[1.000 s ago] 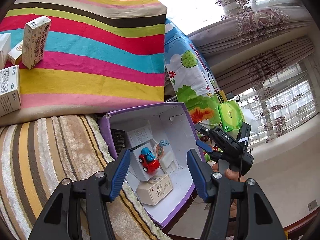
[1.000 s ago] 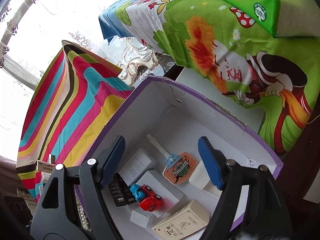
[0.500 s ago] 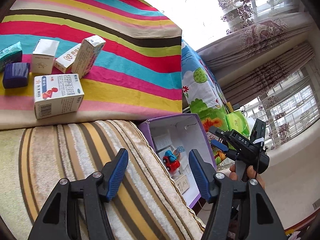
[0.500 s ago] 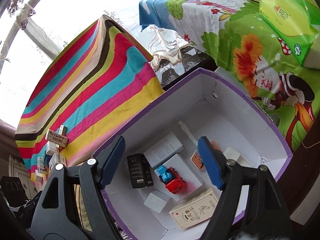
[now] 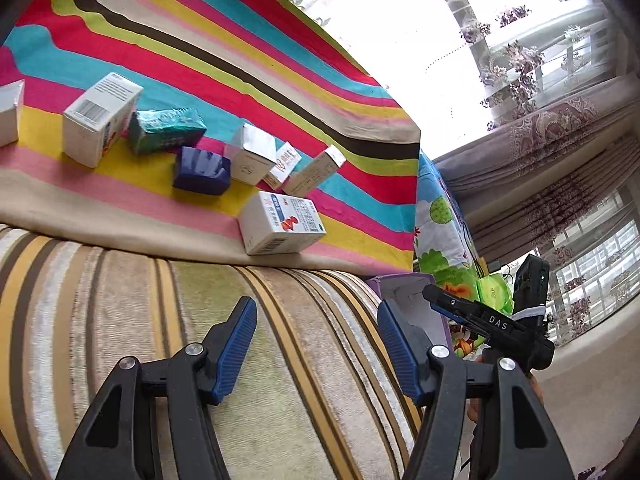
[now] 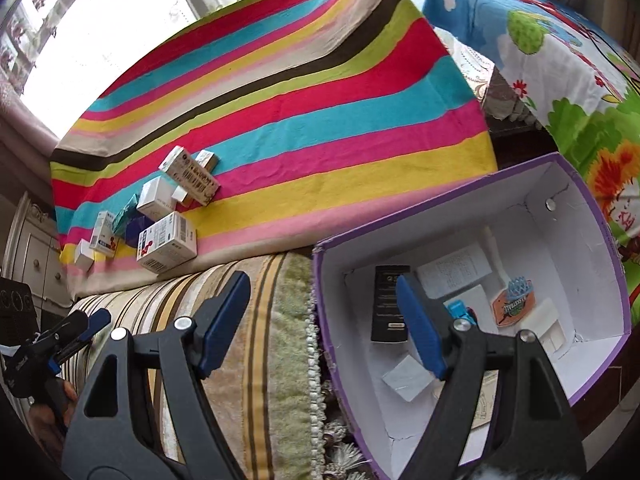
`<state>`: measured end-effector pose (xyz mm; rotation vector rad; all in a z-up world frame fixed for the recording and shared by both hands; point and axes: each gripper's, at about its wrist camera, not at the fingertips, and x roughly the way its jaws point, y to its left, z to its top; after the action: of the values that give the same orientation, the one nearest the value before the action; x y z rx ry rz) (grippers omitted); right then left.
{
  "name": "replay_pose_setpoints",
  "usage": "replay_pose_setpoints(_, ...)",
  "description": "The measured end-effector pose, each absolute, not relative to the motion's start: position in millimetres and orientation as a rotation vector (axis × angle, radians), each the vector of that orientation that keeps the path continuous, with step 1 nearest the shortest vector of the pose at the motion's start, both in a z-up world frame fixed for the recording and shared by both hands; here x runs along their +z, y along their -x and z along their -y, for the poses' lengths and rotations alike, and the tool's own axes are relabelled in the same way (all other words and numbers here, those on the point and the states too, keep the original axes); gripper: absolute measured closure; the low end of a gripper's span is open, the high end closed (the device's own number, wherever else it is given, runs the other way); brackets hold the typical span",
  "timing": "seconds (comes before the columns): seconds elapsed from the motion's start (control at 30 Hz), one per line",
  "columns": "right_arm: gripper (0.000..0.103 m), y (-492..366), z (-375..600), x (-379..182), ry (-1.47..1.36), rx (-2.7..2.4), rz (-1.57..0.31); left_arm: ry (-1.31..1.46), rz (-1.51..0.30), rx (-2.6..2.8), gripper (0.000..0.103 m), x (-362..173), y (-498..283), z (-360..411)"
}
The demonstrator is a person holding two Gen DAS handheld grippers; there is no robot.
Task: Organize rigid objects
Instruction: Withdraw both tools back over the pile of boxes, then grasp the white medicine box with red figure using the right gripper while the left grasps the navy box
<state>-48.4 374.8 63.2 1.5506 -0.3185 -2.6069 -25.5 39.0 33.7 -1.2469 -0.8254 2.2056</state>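
— Two grippers, both empty. The left gripper [image 5: 316, 344] has its jaws spread with nothing between them, over the striped cushion [image 5: 160, 340]. The right gripper [image 6: 324, 328] is spread too, straddling the near wall of the purple box [image 6: 600, 248].

— Where are the things to sort?

— Ahead of the left gripper, up on the rainbow cloth [image 5: 280, 60]: a loose cluster of small cartons. Nearest is the white carton [image 5: 282, 222]; beyond it lie a dark blue packet [image 5: 202, 170] and a green packet [image 5: 166, 130]. The box, already holding a toy car [image 6: 460, 308] and some cartons, sits to the left gripper's right.

— What might go wrong?

— The cartons lean on each other, I'd say. A careless reach for one could knock its neighbours over, or a light carton could slip from a corner grip.
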Motion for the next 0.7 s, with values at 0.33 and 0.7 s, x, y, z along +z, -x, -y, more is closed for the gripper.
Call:
replay_pose_setpoints(0.33,0.022,67,-257,46,-1.525,-2.444,-0.064,1.310,0.828,2.304,0.039,28,39,-9)
replay_pose_setpoints(0.7,0.015,97,-183,27,-1.480,-2.351,-0.263,1.403,0.779,2.390,0.039,20,60,-2)
